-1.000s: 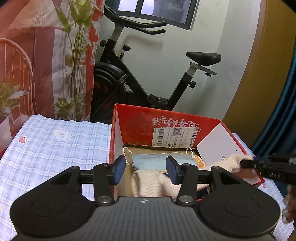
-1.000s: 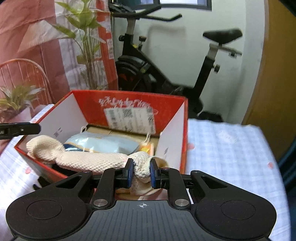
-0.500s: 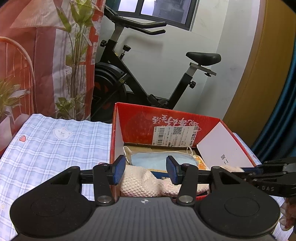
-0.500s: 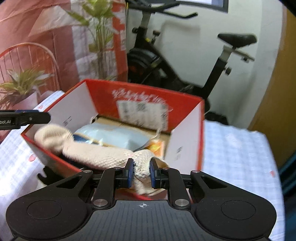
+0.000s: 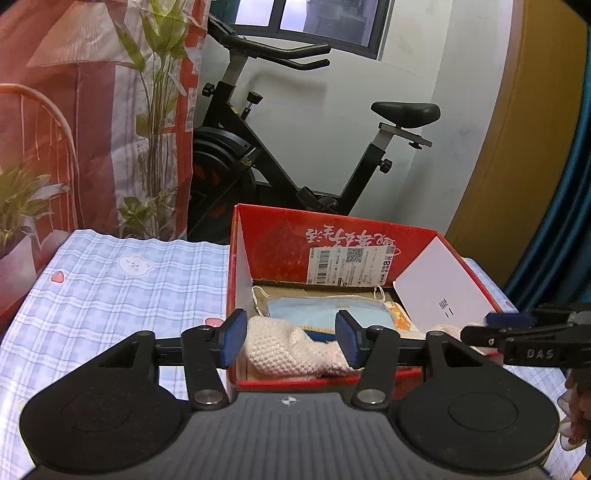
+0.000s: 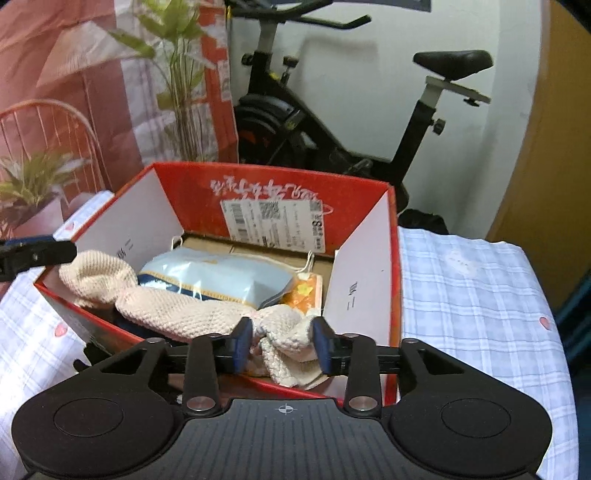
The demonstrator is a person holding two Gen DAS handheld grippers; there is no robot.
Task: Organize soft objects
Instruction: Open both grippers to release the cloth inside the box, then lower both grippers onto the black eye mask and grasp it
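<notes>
The right hand-held gripper (image 6: pixel 282 345), jaws just parted, has released the cream knitted cloth (image 6: pixel 177 310), which drapes across the open red cardboard box (image 6: pixel 393 266) on the blue checked bench (image 5: pixel 110 295). The left hand-held gripper (image 5: pixel 291 341) stands open, empty.

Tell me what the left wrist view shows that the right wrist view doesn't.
Only the left wrist view shows the window, the bear print on the tablecloth and the right gripper from the side. Only the right wrist view shows the cloth's bunched end between the right gripper's fingers, which have just been opening, with the pads apart from it. Both show the red box, the blue pack, the bike and the plant.
</notes>
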